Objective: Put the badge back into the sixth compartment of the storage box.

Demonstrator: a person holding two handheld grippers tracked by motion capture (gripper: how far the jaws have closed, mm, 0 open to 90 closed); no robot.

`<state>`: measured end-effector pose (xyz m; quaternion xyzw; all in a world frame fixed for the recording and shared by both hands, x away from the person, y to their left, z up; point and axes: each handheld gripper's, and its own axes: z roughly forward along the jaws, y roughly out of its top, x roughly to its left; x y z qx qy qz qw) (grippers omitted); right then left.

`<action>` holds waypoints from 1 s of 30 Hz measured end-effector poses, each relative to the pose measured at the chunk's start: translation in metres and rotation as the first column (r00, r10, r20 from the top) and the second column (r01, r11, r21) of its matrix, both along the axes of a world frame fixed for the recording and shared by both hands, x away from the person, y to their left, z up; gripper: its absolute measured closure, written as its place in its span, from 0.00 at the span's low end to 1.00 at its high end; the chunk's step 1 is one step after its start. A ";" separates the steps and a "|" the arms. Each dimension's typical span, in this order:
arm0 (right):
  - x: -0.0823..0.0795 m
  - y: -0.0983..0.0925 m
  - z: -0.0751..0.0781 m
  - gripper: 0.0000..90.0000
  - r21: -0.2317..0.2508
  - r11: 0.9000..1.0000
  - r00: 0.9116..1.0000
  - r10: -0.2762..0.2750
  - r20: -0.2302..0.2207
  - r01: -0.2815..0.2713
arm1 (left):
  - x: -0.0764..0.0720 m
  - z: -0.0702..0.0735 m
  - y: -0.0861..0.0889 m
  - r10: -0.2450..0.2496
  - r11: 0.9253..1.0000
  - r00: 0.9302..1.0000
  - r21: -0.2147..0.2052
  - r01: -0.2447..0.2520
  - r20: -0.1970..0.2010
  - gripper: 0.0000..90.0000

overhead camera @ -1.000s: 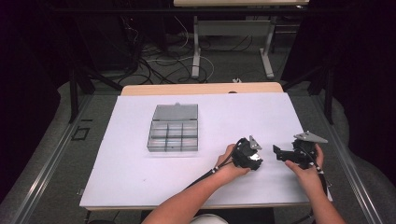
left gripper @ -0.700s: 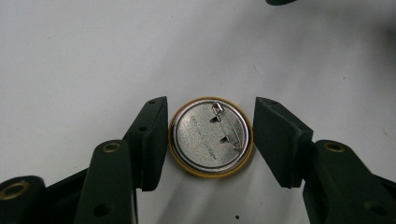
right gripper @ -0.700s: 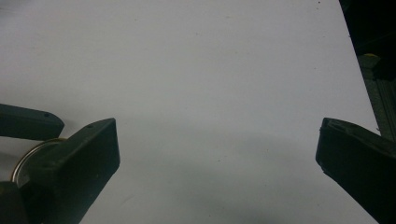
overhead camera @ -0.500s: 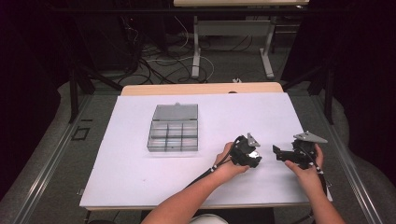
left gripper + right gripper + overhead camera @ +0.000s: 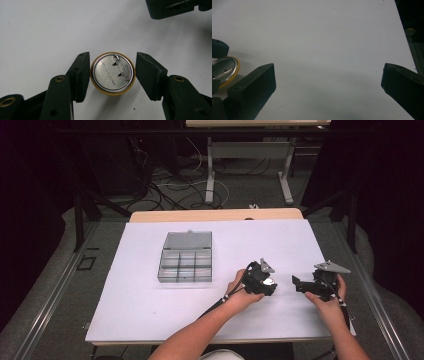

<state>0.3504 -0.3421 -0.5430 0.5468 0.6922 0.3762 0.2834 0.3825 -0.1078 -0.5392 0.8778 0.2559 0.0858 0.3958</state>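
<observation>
Where the white table top (image 5: 150, 310) spreads widest, a clear grey plastic compartment box (image 5: 186, 259) sits left of both hands. The right gripper (image 5: 301, 284) has its jaws spread wide over bare surface. The left gripper (image 5: 112, 71) pinches a round yellow-rimmed metal pin badge (image 5: 112, 73), pin side up, just above the table.

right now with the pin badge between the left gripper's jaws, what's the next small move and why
Probably lift the left gripper a little straight up. Its jaws are shut on the pin badge, which lies pin side up on the white table; the right gripper is open and empty, and the compartment box sits off to the left.
</observation>
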 end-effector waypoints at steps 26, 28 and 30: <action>0.000 0.002 -0.001 0.00 -0.007 1.000 1.000 0.009 -0.003 -0.009 | 0.008 0.024 0.039 0.086 0.996 0.996 -0.015 -0.086 -0.007 0.52; 0.000 0.003 -0.001 0.00 -0.006 1.000 1.000 0.008 -0.004 -0.008 | 0.009 0.025 0.042 0.098 0.995 0.995 -0.015 -0.098 -0.006 0.52; 0.000 0.002 -0.001 0.00 -0.005 1.000 1.000 0.008 -0.005 -0.008 | 0.011 0.027 0.047 0.104 0.994 0.995 -0.014 -0.104 -0.006 0.52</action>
